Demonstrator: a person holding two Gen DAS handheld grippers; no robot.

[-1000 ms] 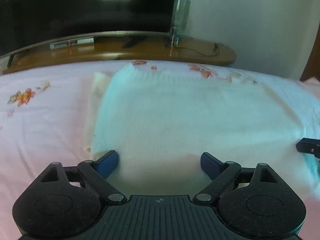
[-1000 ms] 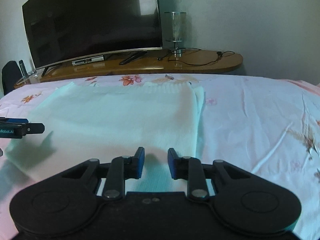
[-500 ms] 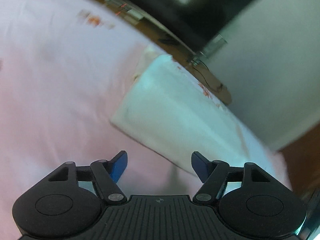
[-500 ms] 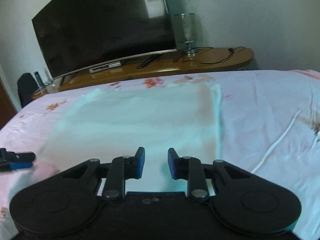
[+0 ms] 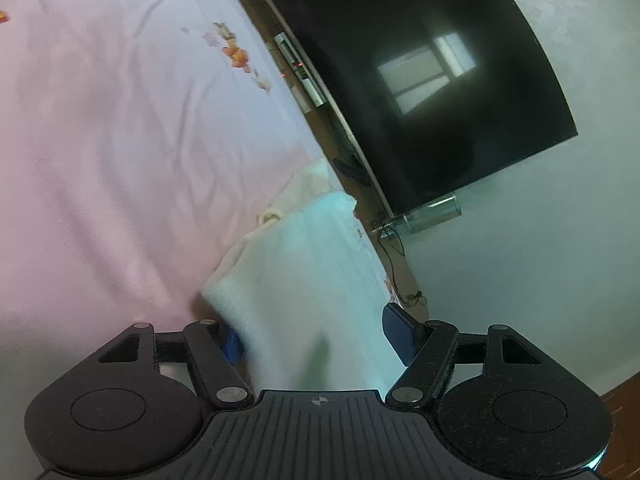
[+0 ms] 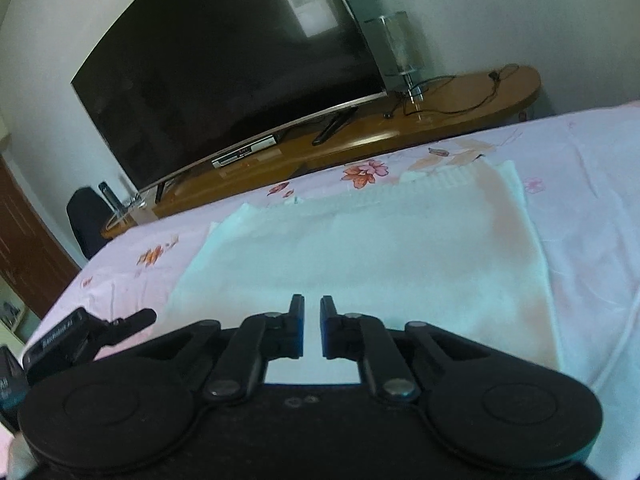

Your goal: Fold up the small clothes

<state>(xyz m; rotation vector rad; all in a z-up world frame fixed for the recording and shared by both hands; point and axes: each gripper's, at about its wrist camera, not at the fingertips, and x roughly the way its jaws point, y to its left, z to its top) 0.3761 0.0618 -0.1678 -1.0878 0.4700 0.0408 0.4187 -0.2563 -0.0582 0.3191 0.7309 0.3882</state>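
Your left gripper (image 5: 316, 334) stands spread around the corner of the pale ribbed knit garment (image 6: 372, 256). It lies flat on the pink floral bedsheet (image 6: 592, 184). Your right gripper (image 6: 312, 330) is nearly pressed together over its near edge, pinching nothing.

Bedroom in a home. Bed with pink floral sheet (image 6: 592, 208) under and ahead of the claw; beyond it a long wooden console (image 6: 460, 116) carrying a large curved television (image 6: 232, 68), set-top box (image 6: 245, 153) and glass lamp (image 6: 400, 54); plain walls.
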